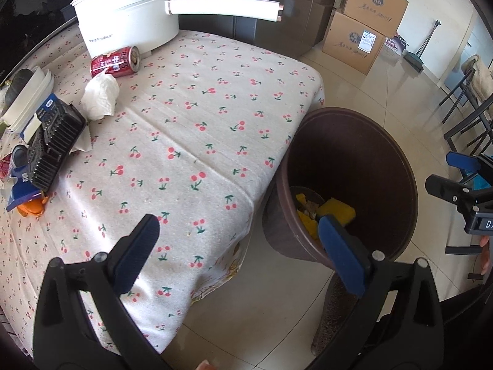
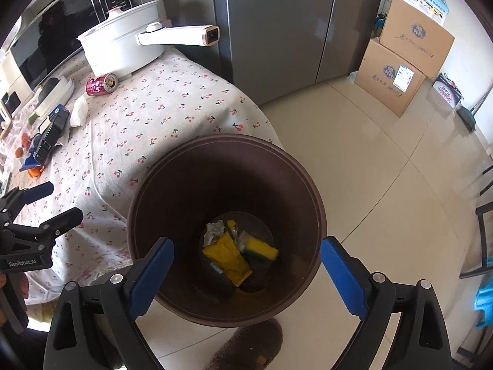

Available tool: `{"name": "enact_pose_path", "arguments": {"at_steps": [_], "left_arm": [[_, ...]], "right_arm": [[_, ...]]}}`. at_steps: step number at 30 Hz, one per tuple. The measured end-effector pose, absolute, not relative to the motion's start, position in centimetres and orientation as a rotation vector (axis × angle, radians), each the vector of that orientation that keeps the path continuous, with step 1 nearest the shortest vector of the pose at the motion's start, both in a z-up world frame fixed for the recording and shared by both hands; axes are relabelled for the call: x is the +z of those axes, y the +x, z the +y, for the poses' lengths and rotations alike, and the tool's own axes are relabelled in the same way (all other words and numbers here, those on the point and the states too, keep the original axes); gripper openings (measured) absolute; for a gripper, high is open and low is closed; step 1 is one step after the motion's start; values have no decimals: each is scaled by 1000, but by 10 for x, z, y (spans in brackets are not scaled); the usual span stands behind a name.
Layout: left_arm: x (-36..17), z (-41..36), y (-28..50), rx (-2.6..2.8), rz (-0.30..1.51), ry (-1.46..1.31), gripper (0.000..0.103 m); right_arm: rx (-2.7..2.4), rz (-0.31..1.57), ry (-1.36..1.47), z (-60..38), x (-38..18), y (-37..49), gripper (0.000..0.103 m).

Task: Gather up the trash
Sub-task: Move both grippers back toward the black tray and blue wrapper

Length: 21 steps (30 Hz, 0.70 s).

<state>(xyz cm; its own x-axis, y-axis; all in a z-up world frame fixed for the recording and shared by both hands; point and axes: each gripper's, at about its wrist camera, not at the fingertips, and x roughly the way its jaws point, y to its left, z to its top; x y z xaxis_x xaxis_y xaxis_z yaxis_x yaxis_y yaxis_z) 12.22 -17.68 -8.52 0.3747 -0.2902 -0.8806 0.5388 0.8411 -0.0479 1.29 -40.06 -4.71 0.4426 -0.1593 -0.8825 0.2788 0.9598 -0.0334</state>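
Note:
A dark brown trash bin [image 2: 154, 191] stands on the floor by the table's corner; it also shows in the left wrist view [image 1: 363, 154]. In it lie a yellow sponge [image 2: 262, 248], a yellow wrapper [image 2: 228, 254] and crumpled foil [image 2: 214, 231]. My right gripper [image 2: 246, 259] is open and empty above the bin's mouth. My left gripper [image 1: 237, 243] is open and empty over the table's near corner, left of the bin. On the table lie a red can [image 1: 115, 61], a crumpled white tissue [image 1: 100, 97] and a black tray [image 1: 54, 141] atop blue packaging.
A white electric pot [image 1: 129, 15] with a long handle stands at the table's back. White bowls [image 1: 27, 98] and orange peel [image 1: 30, 208] lie at the left edge. Cardboard boxes [image 2: 400, 61] stack by the far wall. Chairs [image 1: 468, 104] stand at right.

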Motion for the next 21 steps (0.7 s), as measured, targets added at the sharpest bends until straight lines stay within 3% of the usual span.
{"name": "enact_pose_path", "arguments": {"at_steps": [21], "left_arm": [[-70, -43, 147, -312, 1062, 151, 102]], "right_arm": [[-136, 1051, 46, -307, -34, 67, 98]]}}
